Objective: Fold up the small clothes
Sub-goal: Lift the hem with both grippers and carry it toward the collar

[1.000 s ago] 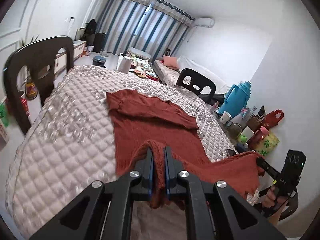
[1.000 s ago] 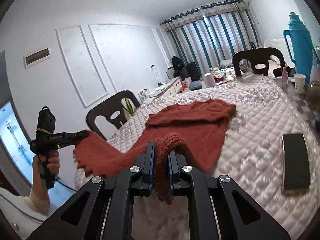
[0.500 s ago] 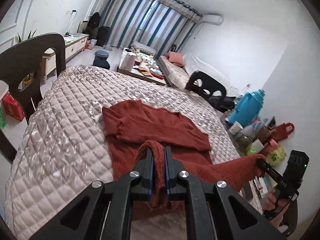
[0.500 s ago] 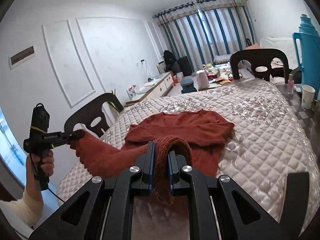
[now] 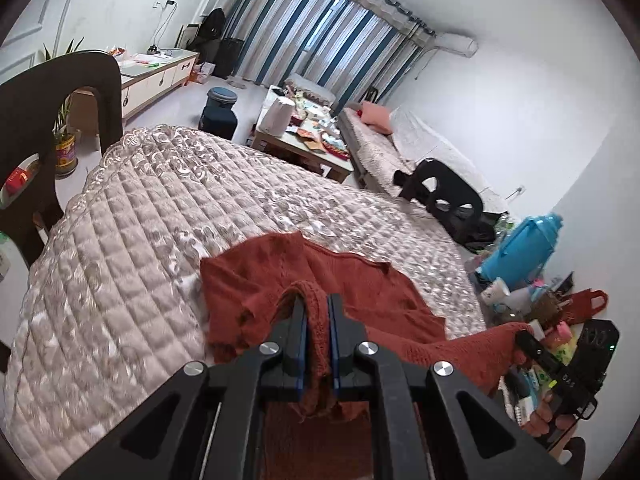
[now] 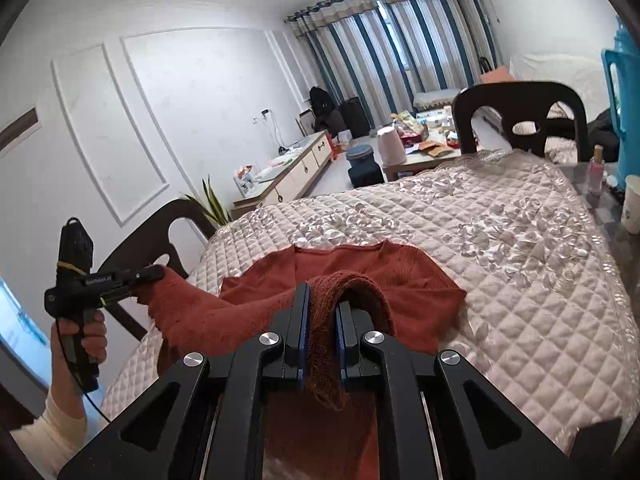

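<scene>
My left tongs [image 5: 317, 312] are clamped on a fold of the red sweater [image 5: 360, 292], and my right tongs [image 6: 323, 312] are clamped on another fold of the same sweater [image 6: 400, 276]. The sweater lies on the near part of the counter [image 5: 140, 240], with its lower edge lifted between my two tongs and its upper part flat on the quilted cover.

The left view shows my right hand [image 5: 548, 416] with its tool at the right edge, holding the stretched red cloth, and behind it a blue thermos [image 5: 520, 248] among cups and small things, also a red bag [image 5: 580, 304]. The right view shows instead my left hand [image 6: 86, 336] with a pale sleeve [image 6: 52, 432], and a white panelled wall [image 6: 160, 100] behind it.

The cover is beige and shiny, with sewn squares. The room has striped curtains [image 6: 400, 48], a low cabinet [image 6: 288, 176] and a low table [image 5: 308, 140] full of things.

A dark chair [image 5: 52, 128] stands at the left edge of the counter, another dark chair [image 6: 520, 116] at the far side. Beyond the sweater the cover is bare up to the far edge.
</scene>
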A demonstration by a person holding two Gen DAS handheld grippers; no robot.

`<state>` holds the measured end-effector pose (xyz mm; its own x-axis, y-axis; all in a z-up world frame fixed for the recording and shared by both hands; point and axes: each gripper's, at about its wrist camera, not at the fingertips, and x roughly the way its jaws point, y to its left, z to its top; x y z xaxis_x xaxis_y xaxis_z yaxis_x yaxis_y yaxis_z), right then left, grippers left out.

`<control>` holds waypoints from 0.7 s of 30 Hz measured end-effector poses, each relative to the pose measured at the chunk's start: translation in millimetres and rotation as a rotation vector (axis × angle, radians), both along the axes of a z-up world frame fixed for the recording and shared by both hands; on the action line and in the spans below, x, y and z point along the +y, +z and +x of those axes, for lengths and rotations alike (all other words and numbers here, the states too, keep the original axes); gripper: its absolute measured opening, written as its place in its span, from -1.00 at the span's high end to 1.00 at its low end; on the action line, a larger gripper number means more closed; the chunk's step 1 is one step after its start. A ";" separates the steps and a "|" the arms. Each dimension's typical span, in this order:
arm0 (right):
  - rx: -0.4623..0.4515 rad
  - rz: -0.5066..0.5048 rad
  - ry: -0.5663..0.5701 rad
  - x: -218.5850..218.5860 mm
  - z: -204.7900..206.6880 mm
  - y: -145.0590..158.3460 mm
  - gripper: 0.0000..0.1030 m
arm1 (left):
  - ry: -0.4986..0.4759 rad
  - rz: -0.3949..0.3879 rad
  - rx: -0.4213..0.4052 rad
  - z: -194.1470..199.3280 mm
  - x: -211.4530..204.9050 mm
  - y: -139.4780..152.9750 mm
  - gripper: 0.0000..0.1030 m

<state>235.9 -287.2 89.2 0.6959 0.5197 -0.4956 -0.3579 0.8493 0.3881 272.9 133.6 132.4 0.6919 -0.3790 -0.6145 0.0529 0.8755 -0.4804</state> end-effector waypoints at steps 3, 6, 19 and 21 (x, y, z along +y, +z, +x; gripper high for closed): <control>0.015 -0.036 -0.006 6.3 22.2 -4.2 0.79 | 0.001 -0.007 0.048 23.4 -0.7 -8.8 0.80; 0.043 -0.045 -0.004 8.8 44.5 -10.4 0.79 | 0.017 0.014 0.065 43.8 -1.0 -13.8 0.80; 0.279 0.066 -0.035 0.7 138.3 -63.8 0.79 | 0.084 -0.004 0.244 112.1 5.7 -65.4 0.80; 0.341 0.137 -0.058 -6.7 151.6 -75.3 0.79 | 0.115 -0.051 0.282 121.9 11.6 -76.8 0.79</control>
<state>387.6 -293.9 13.8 0.5331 0.5622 -0.6322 -0.1415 0.7960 0.5885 394.9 145.1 55.7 0.5364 -0.3434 -0.7710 -0.1866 0.8427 -0.5051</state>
